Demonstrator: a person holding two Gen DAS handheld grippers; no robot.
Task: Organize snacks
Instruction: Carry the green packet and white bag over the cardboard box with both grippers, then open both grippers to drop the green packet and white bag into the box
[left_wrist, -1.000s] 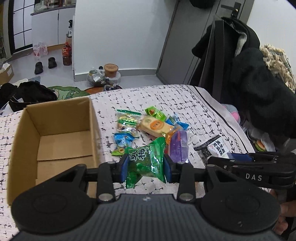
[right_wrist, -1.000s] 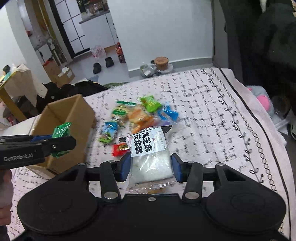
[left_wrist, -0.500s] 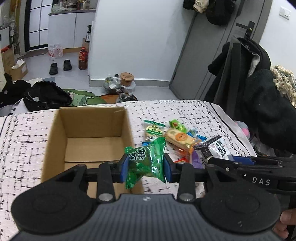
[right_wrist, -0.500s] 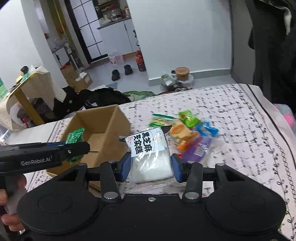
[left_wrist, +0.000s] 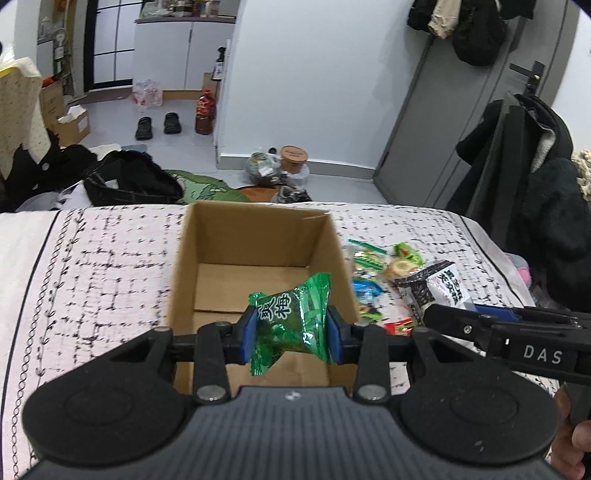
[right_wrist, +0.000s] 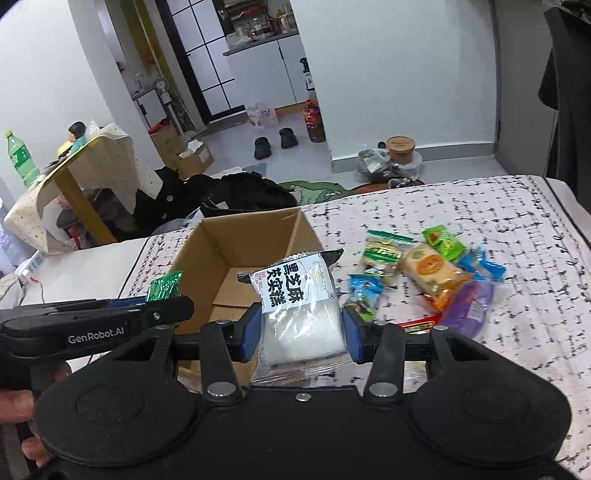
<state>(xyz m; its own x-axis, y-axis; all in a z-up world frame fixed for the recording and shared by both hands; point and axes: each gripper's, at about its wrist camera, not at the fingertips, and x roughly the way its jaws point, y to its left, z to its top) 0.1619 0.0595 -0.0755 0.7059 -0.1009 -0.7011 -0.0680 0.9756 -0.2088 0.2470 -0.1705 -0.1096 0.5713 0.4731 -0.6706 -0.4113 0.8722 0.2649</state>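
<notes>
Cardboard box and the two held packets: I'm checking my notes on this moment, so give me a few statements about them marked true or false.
1. The left gripper is shut on a green packet. True.
2. The right gripper is empty. False: it is shut on a white packet with black print.
3. The cardboard box already holds several snacks. False: only its bare cardboard floor shows inside.
4. A pile of loose snacks lies on the patterned cloth beside the box. True.
5. The box lies tipped on its side. False: it stands upright with its top open.
</notes>
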